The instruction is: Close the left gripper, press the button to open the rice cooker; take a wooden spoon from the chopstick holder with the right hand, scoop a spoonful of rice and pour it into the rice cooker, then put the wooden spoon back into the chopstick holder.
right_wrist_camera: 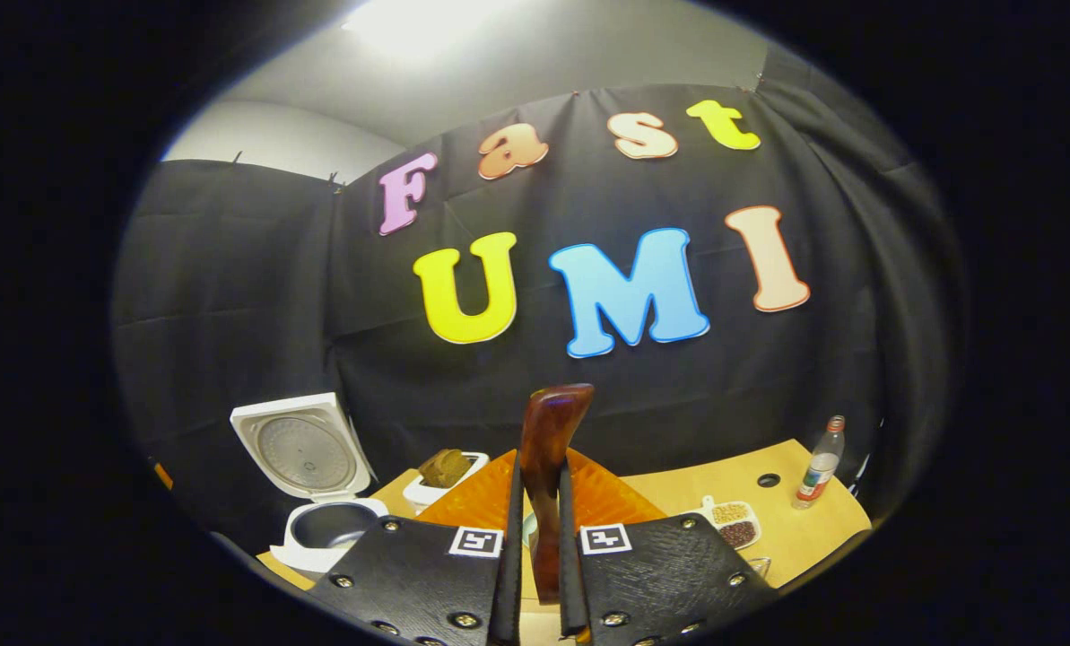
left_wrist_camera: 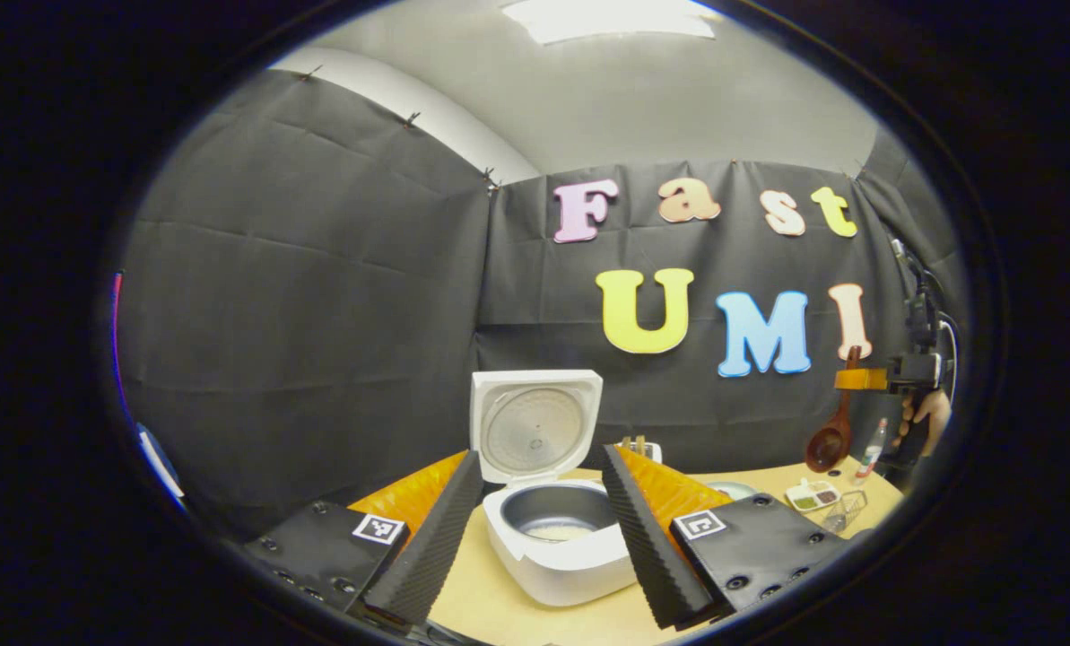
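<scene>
The white rice cooker [left_wrist_camera: 557, 561] stands open on the table, lid [left_wrist_camera: 535, 422] upright, a little rice in its grey pot [left_wrist_camera: 560, 519]. My left gripper [left_wrist_camera: 542, 458] is open, one finger on either side of the cooker and close in front of it. At the far right a hand [left_wrist_camera: 927, 414] holds my right gripper [left_wrist_camera: 862, 379], shut on the wooden spoon [left_wrist_camera: 832, 435], which hangs bowl down above the table. In the right gripper view the spoon handle [right_wrist_camera: 548, 449] stands upright between the shut fingers of my right gripper [right_wrist_camera: 539, 511]. The cooker [right_wrist_camera: 324, 529] is at lower left.
A white chopstick holder [right_wrist_camera: 445, 474] stands right of the cooker, also seen as the holder [left_wrist_camera: 639, 446]. A compartment dish [right_wrist_camera: 732, 525] with grains, a plastic bottle [right_wrist_camera: 820, 462] and a round hole [right_wrist_camera: 768, 480] are on the wooden table [right_wrist_camera: 813, 538]. A bowl [left_wrist_camera: 734, 489] and a clear container [left_wrist_camera: 844, 510] sit nearby.
</scene>
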Available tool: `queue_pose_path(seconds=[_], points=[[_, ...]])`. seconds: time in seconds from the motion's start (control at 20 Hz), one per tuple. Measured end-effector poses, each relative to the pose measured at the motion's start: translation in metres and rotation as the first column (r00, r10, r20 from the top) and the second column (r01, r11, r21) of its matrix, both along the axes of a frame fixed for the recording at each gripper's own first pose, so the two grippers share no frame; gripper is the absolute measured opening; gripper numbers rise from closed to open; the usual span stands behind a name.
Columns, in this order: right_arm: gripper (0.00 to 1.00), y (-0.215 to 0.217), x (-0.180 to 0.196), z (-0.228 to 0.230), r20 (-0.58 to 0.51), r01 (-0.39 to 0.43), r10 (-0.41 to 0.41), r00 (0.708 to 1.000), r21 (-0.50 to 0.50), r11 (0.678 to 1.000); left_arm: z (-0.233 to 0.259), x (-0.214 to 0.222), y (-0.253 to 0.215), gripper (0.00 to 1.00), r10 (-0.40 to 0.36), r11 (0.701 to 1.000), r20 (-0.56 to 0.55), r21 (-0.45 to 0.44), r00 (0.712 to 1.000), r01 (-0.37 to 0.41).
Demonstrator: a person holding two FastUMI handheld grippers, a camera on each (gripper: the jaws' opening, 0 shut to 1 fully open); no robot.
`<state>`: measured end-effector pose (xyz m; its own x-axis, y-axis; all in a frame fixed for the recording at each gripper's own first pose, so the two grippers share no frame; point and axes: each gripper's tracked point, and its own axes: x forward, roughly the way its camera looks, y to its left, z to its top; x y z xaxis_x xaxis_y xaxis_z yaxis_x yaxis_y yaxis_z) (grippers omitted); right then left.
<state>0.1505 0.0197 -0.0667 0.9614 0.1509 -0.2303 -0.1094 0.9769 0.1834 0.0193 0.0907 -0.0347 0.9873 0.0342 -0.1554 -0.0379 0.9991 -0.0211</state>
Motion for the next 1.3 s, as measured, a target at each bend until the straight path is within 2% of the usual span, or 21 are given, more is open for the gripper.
queue_pose_path(seconds=[0.1, 0.15, 0.25, 0.3, 0.45, 0.6, 0.85, 1.1, 1.2, 1.3], points=[[0.17, -0.037, -0.001, -0.012, -0.029, 0.067, -0.067, 0.997, 0.018, 0.998, 0.002, 0.003, -0.017, 0.90, -0.022, 1.000, 0.002, -0.002, 1.000, 0.022], [0.17, -0.052, -0.002, -0.017, -0.042, 0.101, -0.100, 0.994, 0.022, 0.995, 0.003, 0.003, -0.024, 0.97, -0.031, 1.000, 0.002, -0.003, 1.000, 0.031], [0.17, -0.084, -0.003, -0.031, -0.062, 0.157, -0.156, 0.986, 0.013, 0.987, 0.003, 0.005, -0.038, 0.94, -0.046, 0.999, -0.001, -0.005, 0.999, 0.046], [0.17, -0.098, -0.004, -0.039, -0.075, 0.180, -0.179, 0.981, 0.004, 0.984, 0.003, 0.006, -0.045, 0.97, -0.055, 0.998, -0.003, -0.005, 0.999, 0.055], [0.17, -0.130, -0.007, -0.063, -0.104, 0.245, -0.247, 0.963, -0.032, 0.969, 0.004, 0.007, -0.063, 0.90, -0.076, 0.997, -0.005, 0.013, 0.997, 0.076], [0.17, -0.154, -0.010, -0.094, -0.153, 0.306, -0.309, 0.939, -0.044, 0.951, 0.007, 0.006, -0.073, 0.90, -0.088, 0.995, -0.002, 0.046, 0.996, 0.088], [0.18, -0.167, -0.020, -0.139, -0.257, 0.345, -0.336, 0.906, -0.013, 0.939, 0.011, 0.009, -0.078, 0.92, -0.083, 0.994, -0.002, 0.065, 0.997, 0.083], [0.21, -0.176, -0.029, -0.160, -0.328, 0.359, -0.342, 0.881, -0.009, 0.933, 0.011, 0.013, -0.082, 0.93, -0.086, 0.994, 0.001, 0.062, 0.996, 0.086], [0.22, -0.174, -0.031, -0.154, -0.319, 0.355, -0.334, 0.887, 0.007, 0.935, 0.011, 0.015, -0.081, 0.94, -0.086, 0.995, 0.007, 0.057, 0.996, 0.085], [0.43, -0.172, -0.034, -0.141, -0.291, 0.345, -0.328, 0.899, 0.010, 0.938, 0.010, 0.019, -0.080, 0.95, -0.089, 0.995, 0.010, 0.041, 0.996, 0.088]])
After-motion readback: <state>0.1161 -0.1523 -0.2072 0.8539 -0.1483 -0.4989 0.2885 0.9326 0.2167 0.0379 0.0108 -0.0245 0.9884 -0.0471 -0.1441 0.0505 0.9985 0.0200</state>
